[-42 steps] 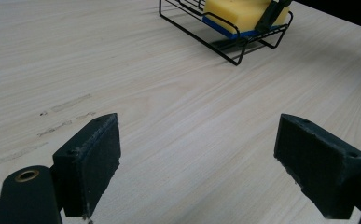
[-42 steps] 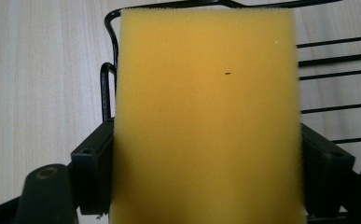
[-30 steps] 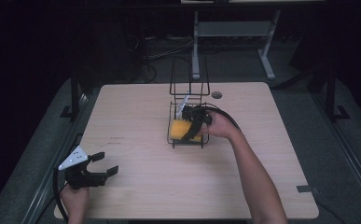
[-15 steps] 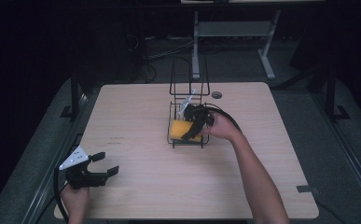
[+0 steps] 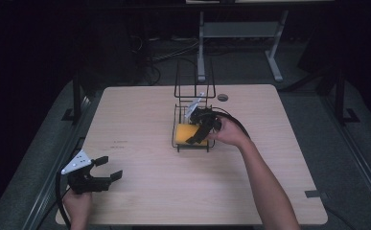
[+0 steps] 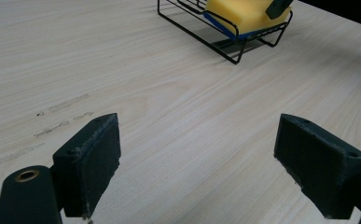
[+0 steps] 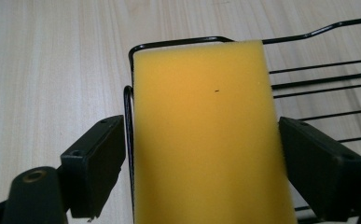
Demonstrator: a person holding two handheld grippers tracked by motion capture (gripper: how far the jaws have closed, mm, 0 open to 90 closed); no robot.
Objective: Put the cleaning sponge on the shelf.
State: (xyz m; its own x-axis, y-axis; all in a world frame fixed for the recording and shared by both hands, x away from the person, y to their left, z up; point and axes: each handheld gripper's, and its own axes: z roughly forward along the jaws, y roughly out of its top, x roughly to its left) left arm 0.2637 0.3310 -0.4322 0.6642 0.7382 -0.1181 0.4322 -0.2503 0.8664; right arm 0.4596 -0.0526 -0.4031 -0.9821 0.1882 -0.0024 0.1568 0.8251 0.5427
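Observation:
A yellow sponge (image 5: pixel 183 134) with a blue underside lies in the low tray of a black wire rack (image 5: pixel 194 81) at the middle of the wooden table (image 5: pixel 269 167). My right gripper (image 5: pixel 197 135) reaches into the rack from the right. In the right gripper view its jaws stand open on either side of the sponge (image 7: pixel 206 135), and a rack wire (image 7: pixel 308 70) runs between the left jaw and the sponge. My left gripper (image 5: pixel 110 166) hovers open and empty near the table's front left corner. Its view shows the rack (image 6: pixel 201 35) and sponge (image 6: pixel 243 14) far ahead.
A small dark disc (image 5: pixel 223 97) lies on the table behind the rack. The rack's tall wire loops rise at its back. A white-legged stand (image 5: pixel 202 33) and cables sit on the floor beyond the table. A grey tape patch (image 5: pixel 314 193) marks the front right.

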